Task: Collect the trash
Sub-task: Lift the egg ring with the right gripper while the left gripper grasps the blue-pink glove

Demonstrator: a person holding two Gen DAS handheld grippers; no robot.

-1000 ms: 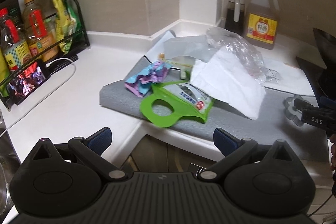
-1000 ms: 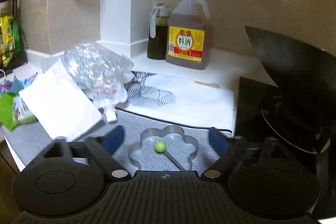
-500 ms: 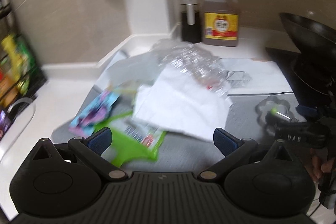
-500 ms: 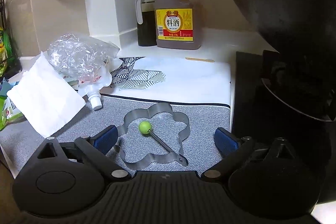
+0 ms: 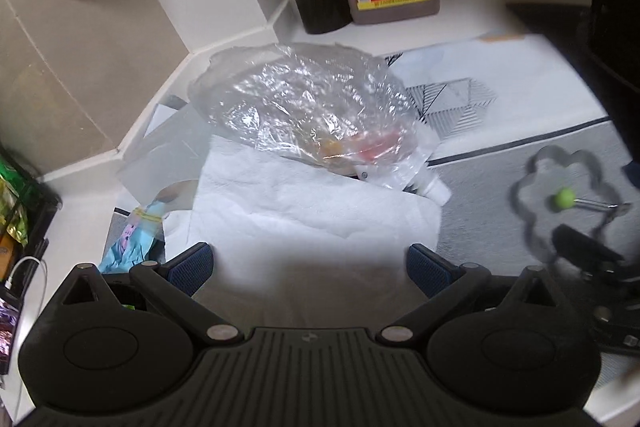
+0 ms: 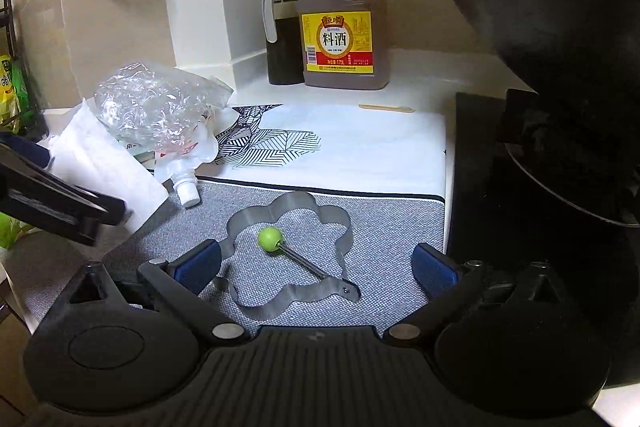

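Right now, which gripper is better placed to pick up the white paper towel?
Left. The left gripper is open with the white paper towel between its fingers. The right gripper is open over the flower-shaped metal ring, off to the towel's side.

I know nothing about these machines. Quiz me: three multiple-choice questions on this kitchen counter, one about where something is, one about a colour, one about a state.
1. Where does the flower-shaped metal ring lie?
A. on the grey mat
B. inside the black wok
C. on the wall hook

2. What colour is the ball on the ring's handle?
A. red
B. green
C. blue

3. How does the right claw stand?
A. shut on the ring
B. shut on a bottle
C. open, holding nothing

Answers:
1 A, the ring rests flat on the mat's grey weave.
2 B, the ball is bright green.
3 C, its blue pads sit wide apart, either side of the ring, not pressing it.
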